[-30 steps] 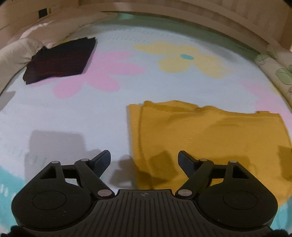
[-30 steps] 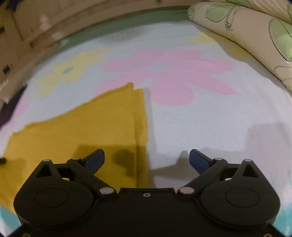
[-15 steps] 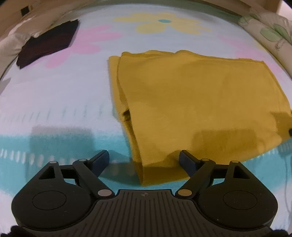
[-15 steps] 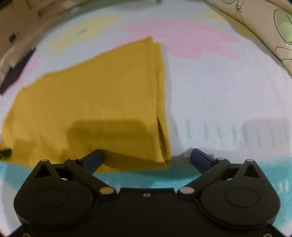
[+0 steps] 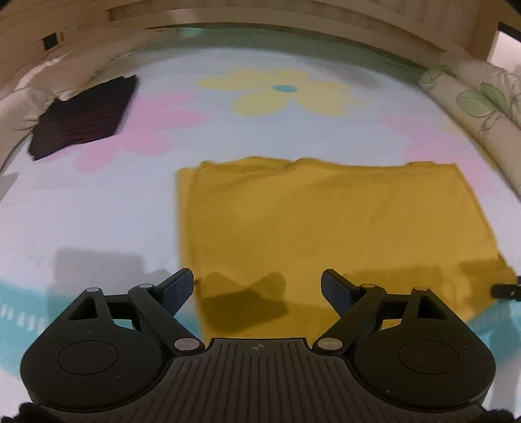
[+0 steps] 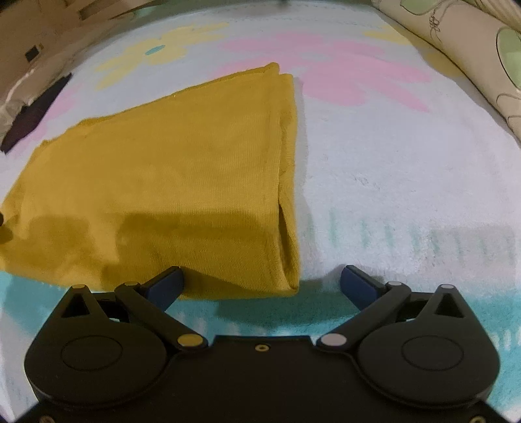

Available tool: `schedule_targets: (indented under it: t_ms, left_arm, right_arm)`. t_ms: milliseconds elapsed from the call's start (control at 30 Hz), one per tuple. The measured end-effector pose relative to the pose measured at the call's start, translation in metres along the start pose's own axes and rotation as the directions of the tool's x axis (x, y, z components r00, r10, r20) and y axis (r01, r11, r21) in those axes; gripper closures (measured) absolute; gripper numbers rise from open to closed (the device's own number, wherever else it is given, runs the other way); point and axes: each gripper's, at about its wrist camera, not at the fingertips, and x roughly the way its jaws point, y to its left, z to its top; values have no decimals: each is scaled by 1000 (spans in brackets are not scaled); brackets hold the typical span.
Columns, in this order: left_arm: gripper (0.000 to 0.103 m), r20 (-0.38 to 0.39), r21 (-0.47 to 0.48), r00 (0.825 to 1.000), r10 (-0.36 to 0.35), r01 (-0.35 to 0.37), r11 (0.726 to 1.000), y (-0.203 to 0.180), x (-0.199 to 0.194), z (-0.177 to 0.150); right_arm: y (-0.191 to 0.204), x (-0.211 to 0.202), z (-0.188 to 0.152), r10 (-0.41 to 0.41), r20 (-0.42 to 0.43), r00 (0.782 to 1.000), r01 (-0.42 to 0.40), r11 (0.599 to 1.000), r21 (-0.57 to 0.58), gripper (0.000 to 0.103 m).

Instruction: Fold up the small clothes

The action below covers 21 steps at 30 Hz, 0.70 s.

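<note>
The mustard-yellow knit garment (image 6: 162, 182) lies partly folded on the flower-print bed cover (image 6: 390, 162); a dark folded cloth (image 5: 83, 117) sits beyond it. Both left gripper (image 5: 257, 286) and right gripper (image 6: 262, 281) hover at its near edge, jaws wide, empty; further folds likely remain.

Flowered bedspread (image 5: 136, 208) under dim warm light, wooden headboard (image 5: 260, 19) behind, leaf-print pillow (image 5: 482, 107) alongside

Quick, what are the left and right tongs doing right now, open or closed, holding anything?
Left tongs: open, holding nothing, above the near edge of the yellow garment.
Right tongs: open, holding nothing, at the garment's near right corner.
</note>
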Motion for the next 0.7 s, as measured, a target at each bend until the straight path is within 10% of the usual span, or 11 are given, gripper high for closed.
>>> schedule_targets:
  t_ms: [700]
  left_arm:
    - [9,-94,27,996,5,-3,1000,-65,74,19]
  right_arm:
    - [-48,-1,12,201,93,975,-219,937,271,0]
